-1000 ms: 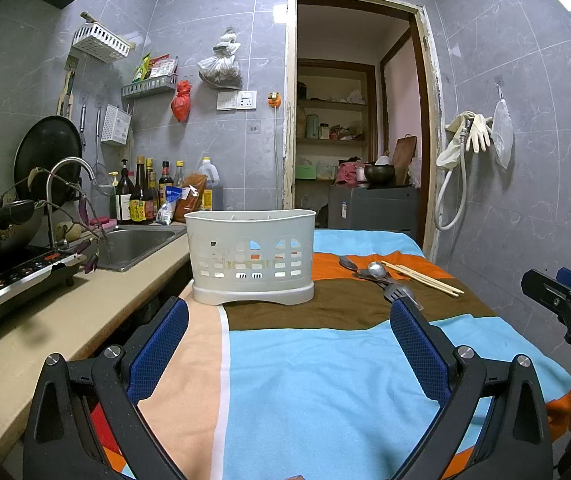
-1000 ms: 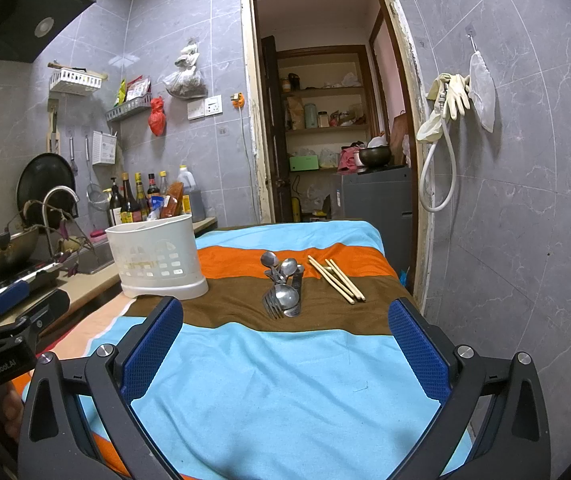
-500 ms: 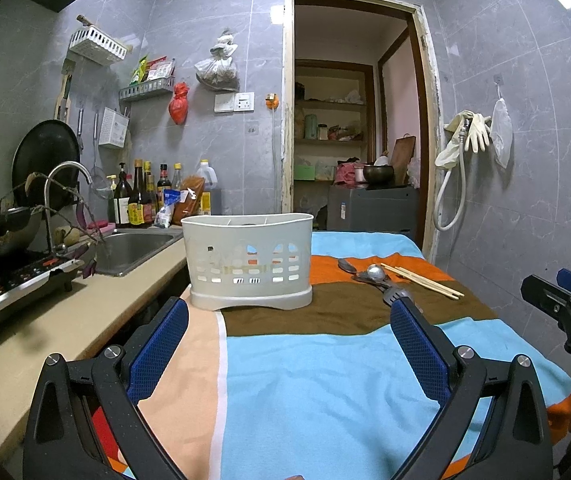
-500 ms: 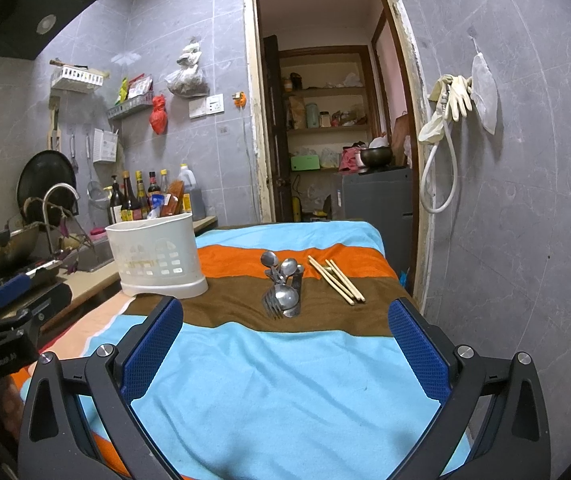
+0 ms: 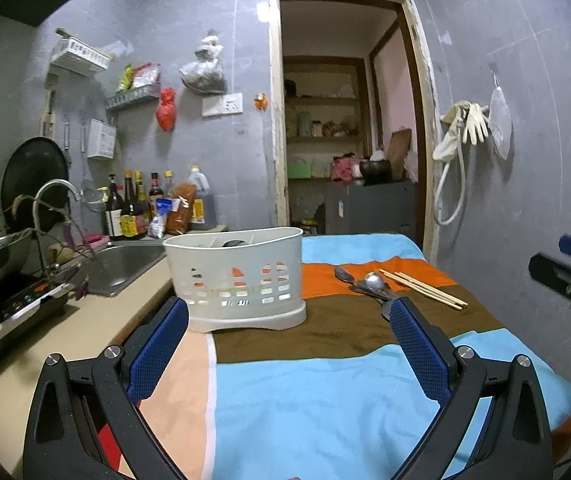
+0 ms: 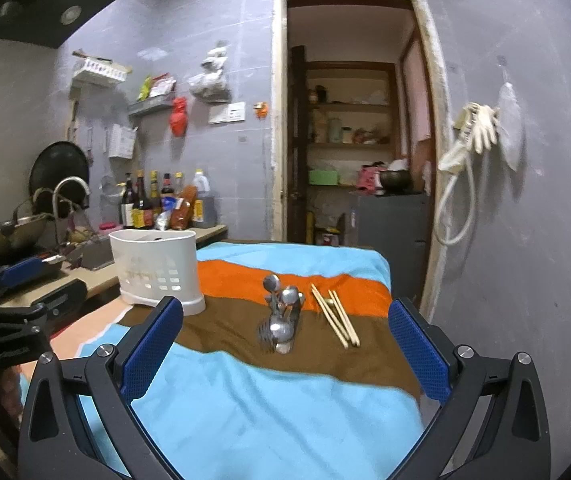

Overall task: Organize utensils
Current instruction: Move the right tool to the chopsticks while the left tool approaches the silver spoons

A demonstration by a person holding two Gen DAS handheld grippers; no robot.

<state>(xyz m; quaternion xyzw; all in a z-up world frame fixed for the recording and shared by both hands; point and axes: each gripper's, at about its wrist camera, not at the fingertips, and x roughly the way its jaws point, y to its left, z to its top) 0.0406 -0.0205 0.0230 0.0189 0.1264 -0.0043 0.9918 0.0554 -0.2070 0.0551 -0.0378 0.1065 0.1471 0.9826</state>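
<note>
- The left gripper (image 5: 287, 314) has its blue pads spread wide with nothing between them, over the striped cloth (image 5: 325, 400); the right wrist view shows only its black body at the left edge.
- The white utensil basket (image 5: 239, 276) stands at the left edge of the table, on the brown stripe. The left wrist view shows a dark item inside it near the rim; which compartment cannot be told.
- The pile of metal spoons and forks (image 6: 281, 320) lies mid-table on the brown stripe, well apart from the basket. The right wrist view shows the whole heap; in the left wrist view a gripper finger hides its near end.
- The chopsticks (image 6: 335, 316) lie just right of the pile, crossing from orange to brown.
- The right gripper (image 6: 285, 316) is likewise spread wide and empty, facing the pile.
</note>
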